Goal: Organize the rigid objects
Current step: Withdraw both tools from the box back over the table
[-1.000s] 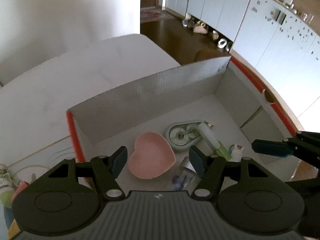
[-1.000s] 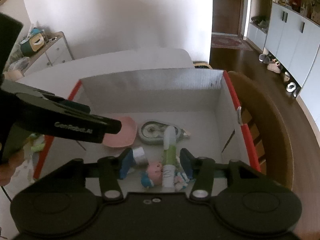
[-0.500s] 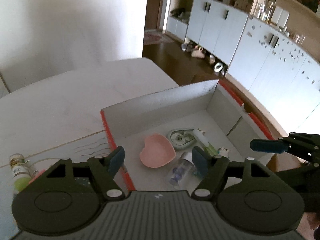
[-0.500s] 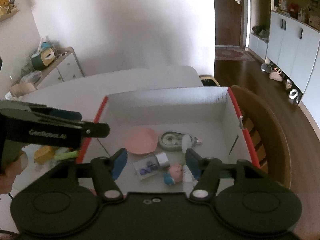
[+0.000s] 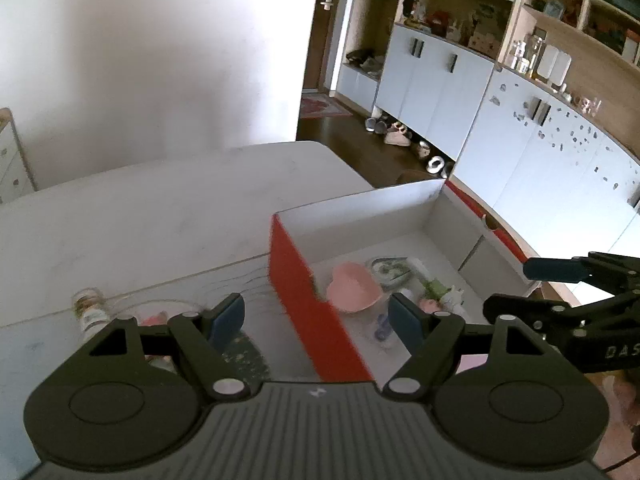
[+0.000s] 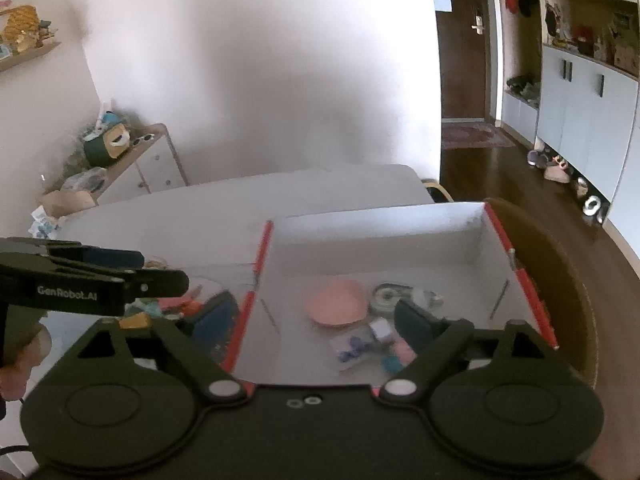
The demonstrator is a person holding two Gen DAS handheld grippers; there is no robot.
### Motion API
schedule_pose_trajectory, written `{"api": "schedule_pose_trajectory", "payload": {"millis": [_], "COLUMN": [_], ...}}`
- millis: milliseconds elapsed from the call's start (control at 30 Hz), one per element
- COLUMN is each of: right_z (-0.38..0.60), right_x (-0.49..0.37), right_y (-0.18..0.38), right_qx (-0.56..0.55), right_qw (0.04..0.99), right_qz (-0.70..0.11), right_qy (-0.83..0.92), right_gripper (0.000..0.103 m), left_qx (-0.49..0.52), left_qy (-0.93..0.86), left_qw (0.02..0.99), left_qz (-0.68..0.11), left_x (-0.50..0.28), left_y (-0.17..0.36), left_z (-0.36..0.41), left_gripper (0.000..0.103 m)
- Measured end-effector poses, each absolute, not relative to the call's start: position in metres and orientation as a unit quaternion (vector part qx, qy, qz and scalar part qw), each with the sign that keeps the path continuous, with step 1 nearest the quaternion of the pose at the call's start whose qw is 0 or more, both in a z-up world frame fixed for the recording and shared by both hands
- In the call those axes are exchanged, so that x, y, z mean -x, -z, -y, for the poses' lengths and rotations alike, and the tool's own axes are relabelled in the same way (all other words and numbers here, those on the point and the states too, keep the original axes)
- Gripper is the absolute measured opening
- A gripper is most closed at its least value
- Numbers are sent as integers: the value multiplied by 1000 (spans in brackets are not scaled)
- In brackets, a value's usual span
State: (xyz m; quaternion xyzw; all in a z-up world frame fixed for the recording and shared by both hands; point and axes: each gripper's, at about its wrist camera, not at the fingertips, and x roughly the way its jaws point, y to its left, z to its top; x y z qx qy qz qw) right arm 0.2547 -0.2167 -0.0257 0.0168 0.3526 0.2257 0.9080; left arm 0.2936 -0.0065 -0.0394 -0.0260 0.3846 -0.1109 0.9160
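Pink heart dish (image 5: 352, 294) lies in the red-sided box (image 5: 310, 300) on the counter (image 5: 140, 224), beside other small items, so that batch looks delivered. My left fingers (image 5: 226, 316) and right fingers (image 6: 414, 322) are both spreading, nothing between them. Compared with a second ago, both have pulled back from over the box toward leftover clutter (image 6: 180, 304).

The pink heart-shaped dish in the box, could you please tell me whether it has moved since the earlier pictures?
No. The pink heart-shaped dish lies beside the oval tape dispenser on the box floor as before; only the cameras pulled back.
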Motion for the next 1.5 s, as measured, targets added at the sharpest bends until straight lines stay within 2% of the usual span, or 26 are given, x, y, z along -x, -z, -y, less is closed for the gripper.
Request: {"api": "schedule_pose_trajectory", "payload": {"millis": [133, 433, 567, 800, 1500], "right_z": [198, 152, 132, 97, 2], "right_x": [-245, -226, -222, -219, -248], "right_y": [26, 28, 31, 39, 98], "right_qx": [-22, -37, -38, -37, -13], "right_qw": [911, 912, 913, 912, 893], "right_qz": [-346, -342, -343, -345, -414], "right_qy": [-223, -222, -219, -216, -178], "right_gripper": [99, 102, 102, 102, 102], "left_qx": [22, 50, 53, 48, 26], "left_qy": [114, 137, 146, 158, 132], "left_qw": [919, 921, 920, 918, 916], "left_qz": [-376, -361, -359, -361, -379], "left_x": [-282, -263, -258, -256, -259], "left_y": [37, 36, 39, 52, 141], "left_z": [-13, -65, -88, -121, -196], "left_gripper": [83, 85, 97, 102, 102]}}
